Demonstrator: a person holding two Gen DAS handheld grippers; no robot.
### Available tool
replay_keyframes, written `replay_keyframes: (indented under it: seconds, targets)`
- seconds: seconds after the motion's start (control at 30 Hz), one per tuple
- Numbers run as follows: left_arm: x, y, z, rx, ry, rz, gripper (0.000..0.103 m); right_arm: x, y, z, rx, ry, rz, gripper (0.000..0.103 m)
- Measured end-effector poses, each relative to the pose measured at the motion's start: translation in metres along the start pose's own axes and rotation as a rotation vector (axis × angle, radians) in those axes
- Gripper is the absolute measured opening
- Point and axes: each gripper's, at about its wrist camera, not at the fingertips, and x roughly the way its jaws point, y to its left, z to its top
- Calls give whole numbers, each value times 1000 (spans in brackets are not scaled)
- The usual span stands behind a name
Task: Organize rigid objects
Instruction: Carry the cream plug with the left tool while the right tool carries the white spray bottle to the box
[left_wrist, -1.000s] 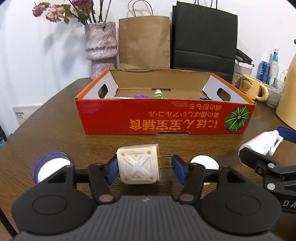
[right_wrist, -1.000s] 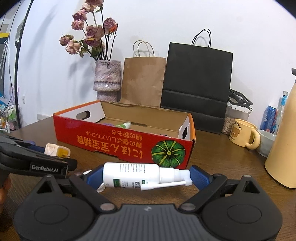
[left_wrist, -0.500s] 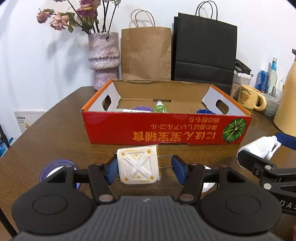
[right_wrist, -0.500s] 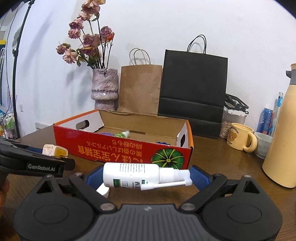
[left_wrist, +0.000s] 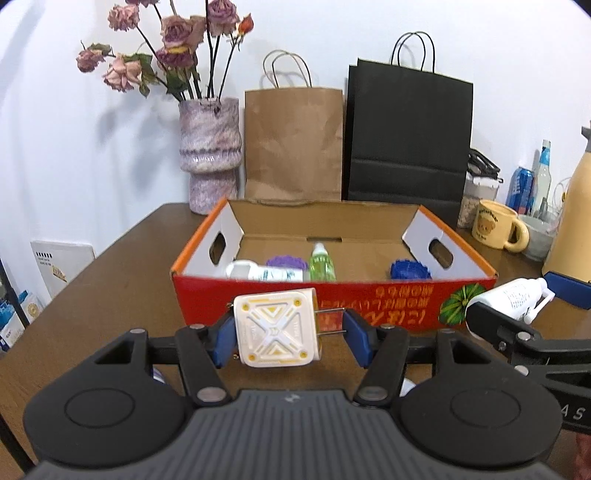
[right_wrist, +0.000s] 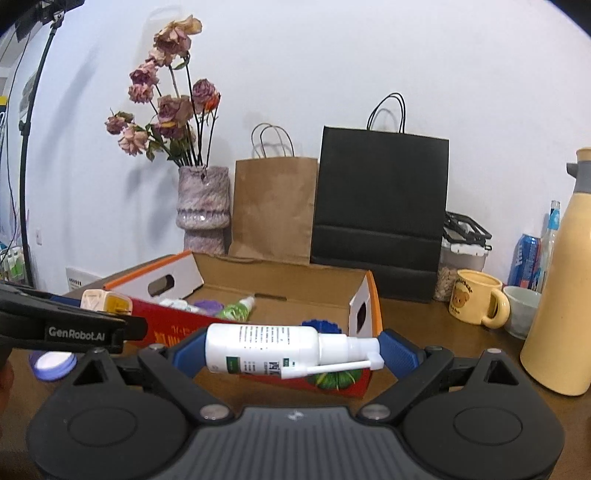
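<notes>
Above table (left_wrist: 122, 266), before red box (left_wrist: 258, 295): left gripper (left_wrist: 288, 332) jaws clamped on white plug adapter (left_wrist: 275, 328); right gripper (right_wrist: 291, 350) jaws clamped on white spray bottle (right_wrist: 266, 349).

We see a dark brown wooden surface (left_wrist: 122, 266). On it, toward twelve o'clock, a red cardboard box (left_wrist: 369, 306) sits open. Behind it stand a mottled vase (left_wrist: 208, 155), a brown paper bag (left_wrist: 293, 144) and a black paper bag (left_wrist: 408, 136). At two o'clock we find a yellow mug (left_wrist: 495, 229) and a cream flask (right_wrist: 563, 291); at nine, a purple-rimmed lid (right_wrist: 53, 363).
</notes>
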Motion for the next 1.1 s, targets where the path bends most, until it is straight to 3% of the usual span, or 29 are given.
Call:
replay_keyframes:
  seconds: [0.53,1.1]
  targets:
    - [15,1,35,-19,-63,22,62,22,4,31,14,-58,-13,96]
    - [55,3,61,-57,-77,40,62,70,3,50,29,-77,-19,96]
